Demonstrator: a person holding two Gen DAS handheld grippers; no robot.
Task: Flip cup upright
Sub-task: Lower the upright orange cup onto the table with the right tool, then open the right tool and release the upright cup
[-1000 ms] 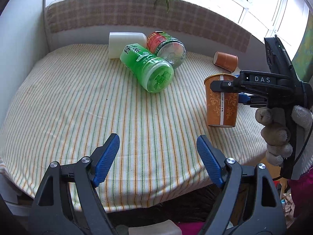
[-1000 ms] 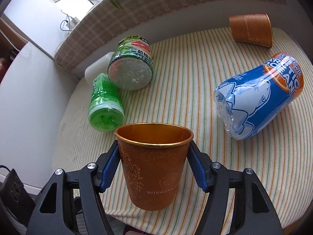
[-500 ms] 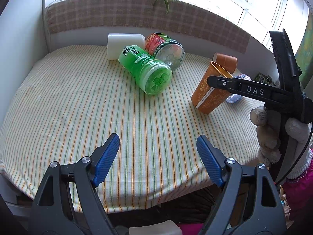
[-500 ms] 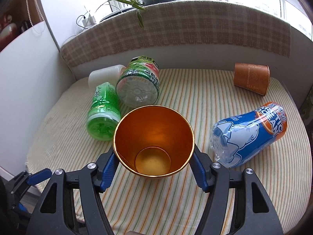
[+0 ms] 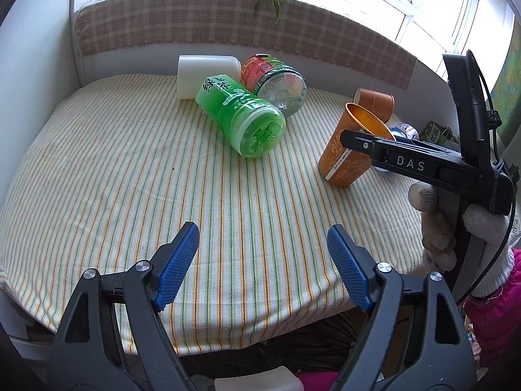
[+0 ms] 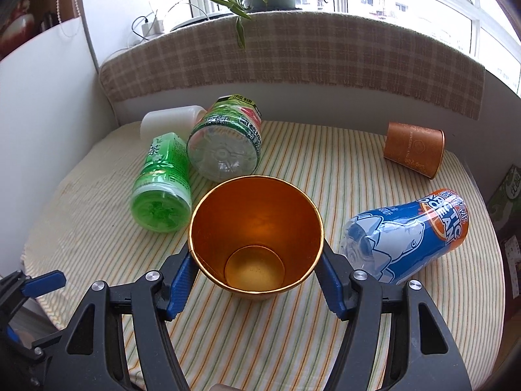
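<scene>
My right gripper [image 6: 257, 280] is shut on an orange paper cup [image 6: 257, 228] with a gold inside, its blue pads on both sides of the cup. In the left wrist view the cup [image 5: 348, 156] is tilted, mouth up and leaning toward the right gripper, its base on or just above the striped cloth [image 5: 162, 163]. A second orange cup [image 6: 413, 150] lies on its side at the back right; it also shows in the left wrist view [image 5: 377, 101]. My left gripper [image 5: 263, 260] is open and empty over the table's front edge.
A green tea bottle [image 5: 241, 117], a red-and-green bottle [image 5: 276, 81] and a white container [image 5: 205, 71] lie at the back. A blue bottle [image 6: 410, 234] lies on its side right of the held cup. A wall and plaid-covered sill bound the table.
The held cup has moved away toward the table's back and tilted from upright, so its mouth now faces the right wrist camera. The left gripper has stayed put.
</scene>
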